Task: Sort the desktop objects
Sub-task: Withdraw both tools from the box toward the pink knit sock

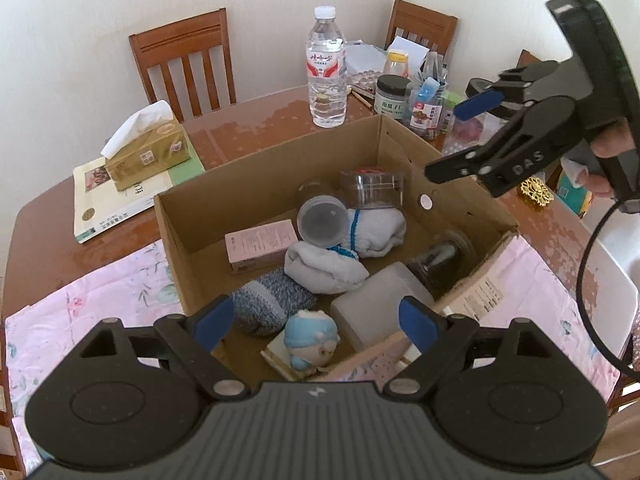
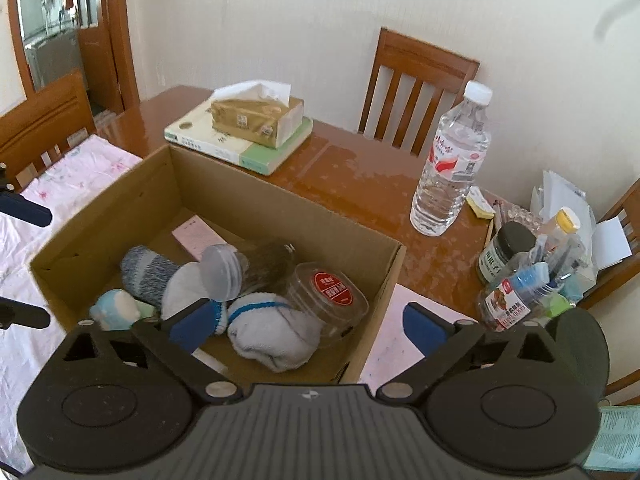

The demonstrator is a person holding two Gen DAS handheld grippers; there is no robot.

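Both grippers empty, jaws apart: left gripper (image 1: 316,322) over the cardboard box (image 1: 404,142), right gripper (image 2: 308,324) above its far side. Socks (image 2: 276,332), jars, plush toy (image 1: 310,338) sit inside. Looks between picks; next likely the water bottle (image 2: 452,164) standing on the table, needing a grip across its body.

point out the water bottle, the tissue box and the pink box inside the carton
water bottle (image 1: 326,76): left wrist view, on its red label
tissue box (image 1: 150,152): left wrist view, on its gold side
pink box (image 1: 260,242): left wrist view, on its top face
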